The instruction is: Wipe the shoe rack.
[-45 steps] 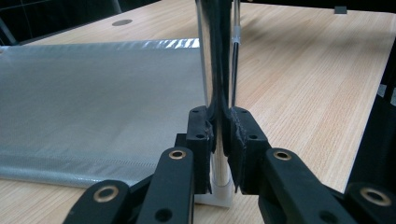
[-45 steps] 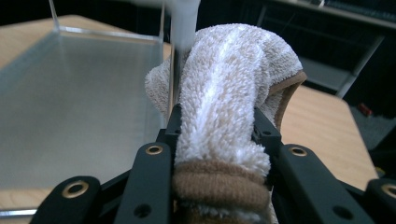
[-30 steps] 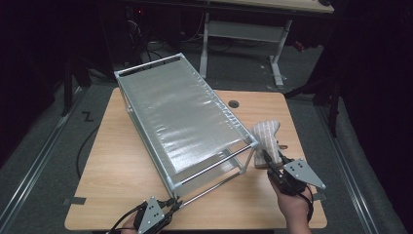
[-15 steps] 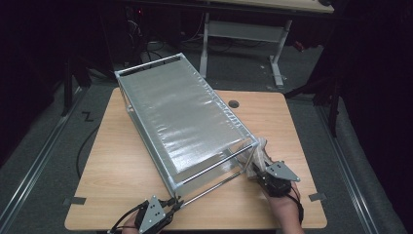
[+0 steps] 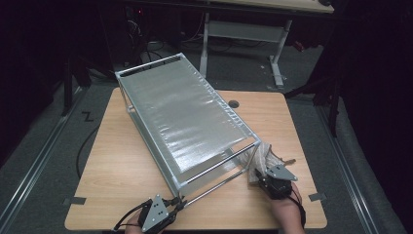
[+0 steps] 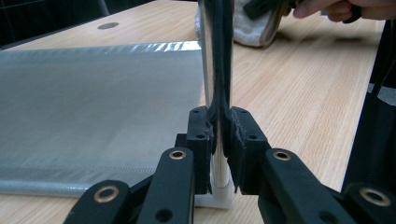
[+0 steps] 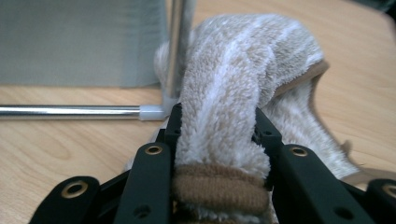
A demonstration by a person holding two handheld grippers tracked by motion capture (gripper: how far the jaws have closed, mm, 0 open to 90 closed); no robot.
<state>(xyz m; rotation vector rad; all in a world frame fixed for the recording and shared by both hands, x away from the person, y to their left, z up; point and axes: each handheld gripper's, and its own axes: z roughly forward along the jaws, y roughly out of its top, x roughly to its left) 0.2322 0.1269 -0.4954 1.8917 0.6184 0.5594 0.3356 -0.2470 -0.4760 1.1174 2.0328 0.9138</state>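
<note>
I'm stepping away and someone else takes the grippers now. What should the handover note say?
Left gripper: shut on the upright metal post at the near corner of the rack, steadying it.
Right gripper: shut on the beige towel, down at the rack's other near corner post; the towel touches that post.
Rack: stands askew on the wooden table, mesh shelf on top.
Done: rack braced, towel brought to the frame.
Left, likely: wipe the posts and rails with the towel. Keep the left grip on while wiping.
</note>
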